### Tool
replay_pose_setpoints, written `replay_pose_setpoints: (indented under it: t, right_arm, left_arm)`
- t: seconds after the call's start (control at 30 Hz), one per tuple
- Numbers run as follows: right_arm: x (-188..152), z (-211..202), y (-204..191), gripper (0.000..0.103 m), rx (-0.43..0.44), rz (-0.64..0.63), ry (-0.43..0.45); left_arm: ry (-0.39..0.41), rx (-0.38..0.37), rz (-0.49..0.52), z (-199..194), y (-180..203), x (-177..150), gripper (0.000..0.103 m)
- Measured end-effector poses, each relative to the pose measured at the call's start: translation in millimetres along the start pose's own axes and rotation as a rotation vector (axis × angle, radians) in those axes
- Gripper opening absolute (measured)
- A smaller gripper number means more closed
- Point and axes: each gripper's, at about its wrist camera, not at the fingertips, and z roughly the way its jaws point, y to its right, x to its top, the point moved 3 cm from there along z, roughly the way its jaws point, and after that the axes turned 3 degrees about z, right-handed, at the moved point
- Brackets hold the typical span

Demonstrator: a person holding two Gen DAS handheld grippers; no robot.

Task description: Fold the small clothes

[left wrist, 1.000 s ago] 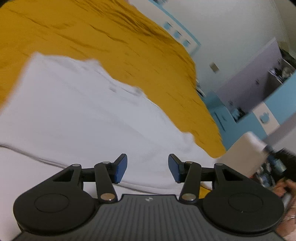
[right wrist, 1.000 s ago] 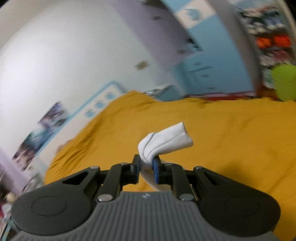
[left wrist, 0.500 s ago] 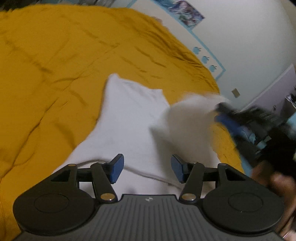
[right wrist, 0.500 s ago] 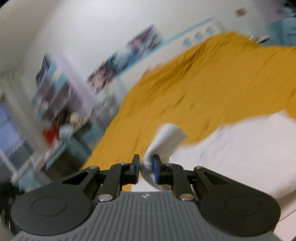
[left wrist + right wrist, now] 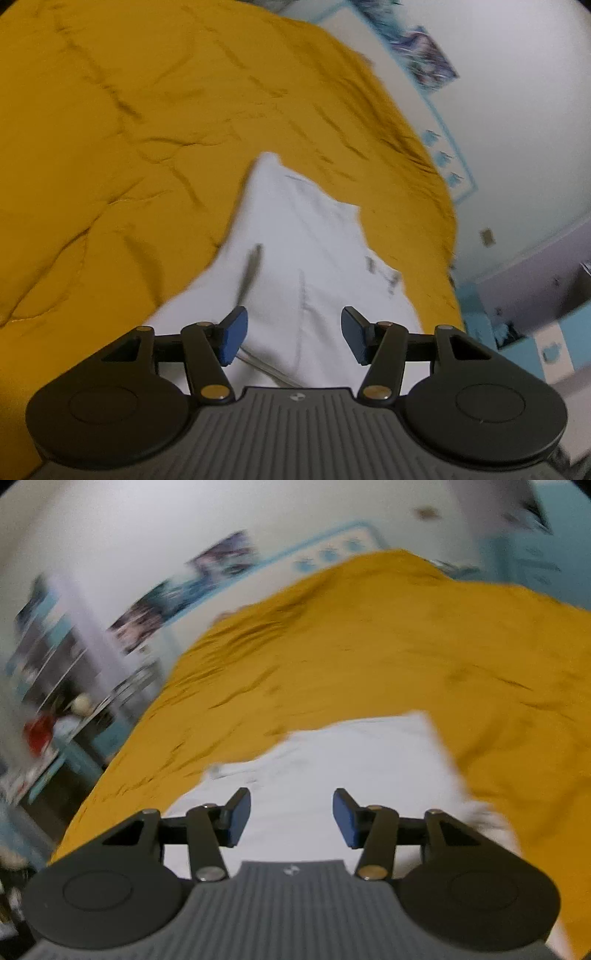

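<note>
A small white garment (image 5: 295, 251) lies on the mustard-yellow bedspread (image 5: 129, 129). In the left wrist view it runs away from me, with a dark crease near its left side and a small printed label near its right edge. My left gripper (image 5: 291, 338) is open and empty just above the garment's near end. In the right wrist view the same white garment (image 5: 354, 760) lies flat with a sharp far-right corner. My right gripper (image 5: 291, 816) is open and empty over its near part.
The yellow bedspread (image 5: 406, 635) covers the whole bed. White walls with posters (image 5: 424, 51) stand behind it. Blue furniture (image 5: 535, 339) stands at the right in the left wrist view. Shelves with clutter (image 5: 48, 686) stand at the left in the right wrist view.
My right gripper was shut on a fold of the white garment, carried it across and has let it go; its jaws now stand open. My left gripper stayed open and pulled back.
</note>
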Motion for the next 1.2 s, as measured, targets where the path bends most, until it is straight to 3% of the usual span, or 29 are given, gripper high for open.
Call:
replay_pose_setpoints:
  t: [0.1,0.17,0.37,0.6,0.7,0.77,0.8,0.83,0.9,1.0,1.13,1.2]
  right_arm:
    - [6.4,-10.5,31.0,0.048,-0.069,-0.003,0.014]
    - [4.5,-13.0,44.5,0.049,-0.069,0.019,0.001]
    - [-9.8,-19.2,64.0,0.05,-0.06,0.085,-0.03]
    - [-20.0,-1.8,58.9,0.05,-0.09,0.14,-0.065]
    - [-18.5,4.1,61.5,0.05,-0.112,0.173,-0.063]
    - [-18.3,8.6,67.9,0.05,-0.118,0.215,-0.069]
    - [-18.0,9.6,72.2,0.05,-0.114,0.247,-0.074]
    - [-17.7,11.5,77.3,0.05,-0.101,0.288,-0.078]
    - [-17.2,13.8,85.5,0.05,-0.076,0.359,-0.072]
    - [-15.0,16.5,87.2,0.047,-0.054,0.382,-0.052]
    - [-16.2,27.2,83.9,0.047,-0.062,0.397,-0.072]
    - [-19.3,31.8,83.7,0.047,-0.055,0.422,-0.084]
  left_arm:
    - [-0.054,0.013,0.008,18.2,-1.2,0.0,0.064]
    - [-0.087,0.046,0.007,28.1,-2.5,-2.7,0.064]
    - [-0.076,0.134,0.042,25.3,-1.6,-7.2,0.065]
    - [-0.105,0.1,-0.038,40.3,-12.6,-8.4,0.067]
    - [-0.079,0.039,-0.106,44.8,-15.9,-7.6,0.067]
    - [-0.066,0.003,-0.125,45.4,-15.1,-7.3,0.051]
    - [-0.079,-0.028,-0.123,46.0,-14.3,-7.6,0.019]
    - [-0.109,-0.066,-0.114,47.9,-12.7,-8.0,0.011]
    - [-0.136,-0.069,-0.067,49.2,-5.8,-9.2,0.011]
    - [-0.104,-0.063,0.018,42.2,4.6,-4.5,0.011]
    - [0.018,-0.062,0.113,11.1,16.8,14.3,0.01]
    - [0.023,-0.061,0.133,3.3,17.2,18.2,0.01]
